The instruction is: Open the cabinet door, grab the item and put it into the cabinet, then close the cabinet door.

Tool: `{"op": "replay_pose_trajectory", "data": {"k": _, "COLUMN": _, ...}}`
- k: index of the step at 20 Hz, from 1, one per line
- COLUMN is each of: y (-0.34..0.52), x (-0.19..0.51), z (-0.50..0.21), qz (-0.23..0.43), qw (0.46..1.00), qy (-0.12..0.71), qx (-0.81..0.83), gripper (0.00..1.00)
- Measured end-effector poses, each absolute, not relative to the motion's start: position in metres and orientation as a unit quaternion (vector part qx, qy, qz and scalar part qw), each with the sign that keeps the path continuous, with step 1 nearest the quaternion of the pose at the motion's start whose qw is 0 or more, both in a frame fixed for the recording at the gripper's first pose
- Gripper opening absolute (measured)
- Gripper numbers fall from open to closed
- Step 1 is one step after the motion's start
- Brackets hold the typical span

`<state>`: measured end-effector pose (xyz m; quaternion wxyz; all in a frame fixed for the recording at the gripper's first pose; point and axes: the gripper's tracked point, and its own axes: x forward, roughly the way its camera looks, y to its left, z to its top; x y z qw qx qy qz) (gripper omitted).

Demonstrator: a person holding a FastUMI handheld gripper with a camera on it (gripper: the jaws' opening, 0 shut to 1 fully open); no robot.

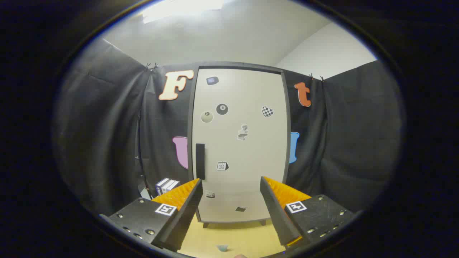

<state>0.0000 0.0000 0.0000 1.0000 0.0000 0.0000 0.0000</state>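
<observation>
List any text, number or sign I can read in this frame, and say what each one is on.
"8": on the black billiard-ball sticker on the cabinet door.
"10": on the calendar sticker beside the door's dark handle.
Box spines left of the cabinet: print too small to read.
Square markers on the open gripper: patterns, no words.
Other door stickers: pictures, nothing readable.

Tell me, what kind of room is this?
It looks like a small test booth, not a real home. Black cloth hangs as walls around one white cabinet with its door shut and stickers on it. The open gripper points at the cabinet over a wooden tabletop.
</observation>
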Motion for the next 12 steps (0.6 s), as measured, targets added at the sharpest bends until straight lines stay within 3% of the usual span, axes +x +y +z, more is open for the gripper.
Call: {"op": "replay_pose_trajectory", "data": {"k": 12, "y": 0.006, "x": 0.020, "z": -0.004, "qz": 0.005, "qw": 1.000, "qy": 0.007, "qx": 0.007, "gripper": 0.95}}
